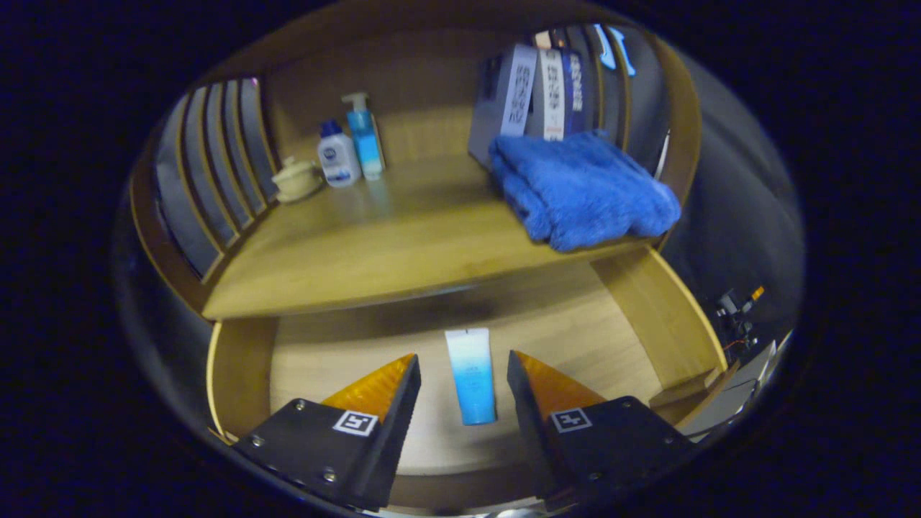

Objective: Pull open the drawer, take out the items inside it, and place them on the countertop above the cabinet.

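Looking down into a wooden cabinet whose drawer [669, 316] already stands pulled open beneath the countertop [374, 244]. That first step looks done; taking things out looks still to do. On the countertop, a folded blue towel [583, 191] overhangs the front edge near boxes [532, 90], with two bottles [352, 147] and a small cream dish [296, 180] further back. A white-and-blue tube [471, 374] lies flat on the drawer floor, between the spread fingers of the gripper [463, 370], neither touching it. Nothing blocks the tube.

Dim warm light, soft blur, fisheye-bent edges
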`<state>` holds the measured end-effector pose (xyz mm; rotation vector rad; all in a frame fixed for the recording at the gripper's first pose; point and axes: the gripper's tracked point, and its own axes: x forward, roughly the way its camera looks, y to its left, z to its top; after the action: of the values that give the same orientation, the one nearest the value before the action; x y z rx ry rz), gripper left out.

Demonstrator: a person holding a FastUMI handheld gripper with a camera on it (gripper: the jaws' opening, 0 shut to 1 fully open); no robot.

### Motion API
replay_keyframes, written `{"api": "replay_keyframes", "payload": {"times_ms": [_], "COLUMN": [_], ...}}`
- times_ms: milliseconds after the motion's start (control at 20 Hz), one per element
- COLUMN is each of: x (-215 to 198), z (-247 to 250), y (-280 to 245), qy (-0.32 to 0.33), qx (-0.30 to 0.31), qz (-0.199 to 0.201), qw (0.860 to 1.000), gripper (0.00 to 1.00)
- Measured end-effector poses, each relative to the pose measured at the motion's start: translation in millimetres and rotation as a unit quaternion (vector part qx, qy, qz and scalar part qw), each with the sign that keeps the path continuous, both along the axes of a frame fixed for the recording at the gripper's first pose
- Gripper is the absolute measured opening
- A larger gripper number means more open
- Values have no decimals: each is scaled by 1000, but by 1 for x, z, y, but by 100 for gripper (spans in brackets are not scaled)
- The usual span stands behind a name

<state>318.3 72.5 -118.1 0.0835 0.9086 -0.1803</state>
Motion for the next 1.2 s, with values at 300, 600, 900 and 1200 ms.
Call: {"api": "replay_keyframes", "payload": {"times_ms": [300, 600, 900, 1200], "x": [-9, -14, -10, -9], "z": [-58, -83, -76, -50], "y": [0, -4, -3, 0], "qy": [117, 167, 148, 93], "qx": [-3, 11, 9, 15], "qz": [6, -1, 3, 14], "qw": [993, 986, 989, 995], "gripper": [72, 73, 40, 33]}}
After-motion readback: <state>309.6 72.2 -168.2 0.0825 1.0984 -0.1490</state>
